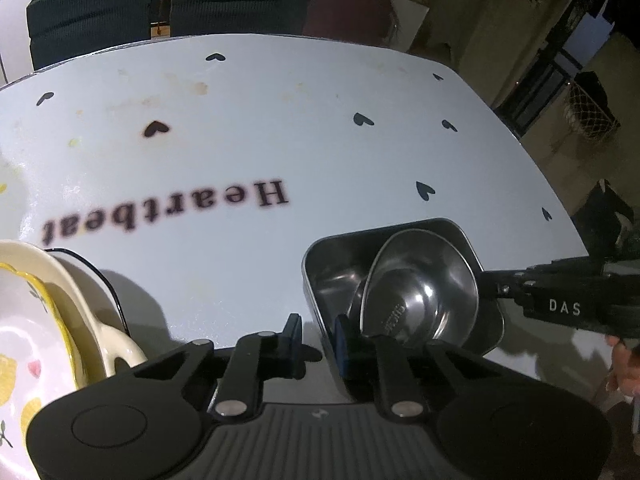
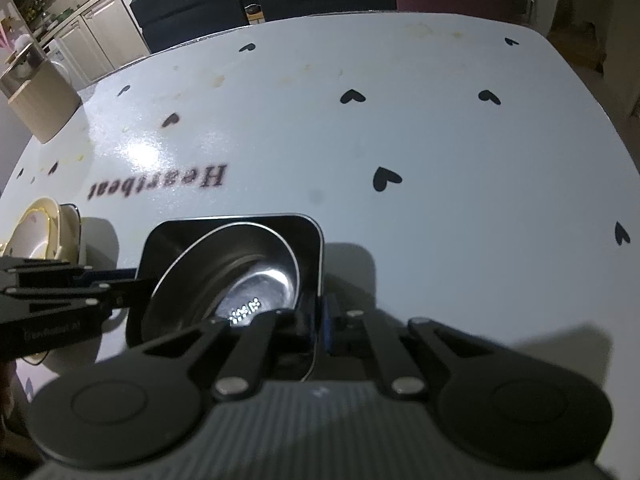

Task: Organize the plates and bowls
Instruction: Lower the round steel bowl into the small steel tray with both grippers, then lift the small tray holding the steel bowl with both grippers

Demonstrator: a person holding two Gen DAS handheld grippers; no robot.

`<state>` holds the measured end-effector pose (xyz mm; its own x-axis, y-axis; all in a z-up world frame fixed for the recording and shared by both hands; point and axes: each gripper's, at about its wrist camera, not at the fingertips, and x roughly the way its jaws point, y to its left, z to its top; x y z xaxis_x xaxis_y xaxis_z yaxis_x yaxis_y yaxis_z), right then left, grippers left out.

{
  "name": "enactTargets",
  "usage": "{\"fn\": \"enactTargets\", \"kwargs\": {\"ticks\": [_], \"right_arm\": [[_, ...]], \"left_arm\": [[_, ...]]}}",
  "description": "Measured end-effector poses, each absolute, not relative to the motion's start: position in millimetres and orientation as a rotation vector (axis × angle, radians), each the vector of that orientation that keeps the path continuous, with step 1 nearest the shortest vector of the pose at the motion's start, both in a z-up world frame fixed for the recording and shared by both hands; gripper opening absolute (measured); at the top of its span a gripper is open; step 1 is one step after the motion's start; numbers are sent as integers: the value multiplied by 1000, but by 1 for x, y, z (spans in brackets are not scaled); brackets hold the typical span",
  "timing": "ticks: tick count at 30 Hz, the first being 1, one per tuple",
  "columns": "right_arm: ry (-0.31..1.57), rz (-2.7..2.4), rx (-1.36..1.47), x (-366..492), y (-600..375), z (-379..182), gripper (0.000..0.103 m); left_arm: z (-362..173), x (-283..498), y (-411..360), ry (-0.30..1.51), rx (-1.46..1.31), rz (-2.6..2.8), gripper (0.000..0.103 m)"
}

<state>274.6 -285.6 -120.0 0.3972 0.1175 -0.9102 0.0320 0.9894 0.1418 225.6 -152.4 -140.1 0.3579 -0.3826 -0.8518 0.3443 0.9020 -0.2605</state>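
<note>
A square steel tray [image 1: 340, 256] [image 2: 310, 256] sits on the white heart-print table [image 1: 280, 128]. A round steel bowl [image 1: 424, 288] [image 2: 240, 272] leans tilted inside it. My left gripper [image 1: 319, 338] straddles the tray's left wall, one finger outside and one inside. A strip of table shows between the outer pad and the wall. In the right wrist view my left gripper [image 2: 132, 284] reaches in from the left. My right gripper [image 2: 316, 320] is shut on the tray's right wall. It enters the left wrist view from the right [image 1: 490, 280].
A stack of ceramic dishes stands left of the tray: a floral plate [image 1: 24, 340] inside a cream handled dish [image 1: 80, 292] [image 2: 40, 228]. A cardboard box [image 2: 40, 100] sits at the table's far left. Dark chairs [image 1: 240, 0] line the far edge.
</note>
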Motion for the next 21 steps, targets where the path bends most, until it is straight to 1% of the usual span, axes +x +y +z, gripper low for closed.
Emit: {"fn": "enactTargets", "kwargs": {"ticks": [2, 4, 16, 21], "right_arm": [[1164, 54, 151, 276, -286, -121, 5], [1165, 54, 151, 276, -286, -122, 5], [1150, 61, 171, 273, -291, -118, 4], [1095, 80, 197, 268, -294, -105, 4]], "left_arm": [[-141, 225, -151, 1119, -60, -476, 18], [-141, 226, -147, 1125, -112, -482, 12], [-141, 229, -140, 1118, -175, -475, 11], [-125, 226, -135, 1063, -210, -476, 11]]}}
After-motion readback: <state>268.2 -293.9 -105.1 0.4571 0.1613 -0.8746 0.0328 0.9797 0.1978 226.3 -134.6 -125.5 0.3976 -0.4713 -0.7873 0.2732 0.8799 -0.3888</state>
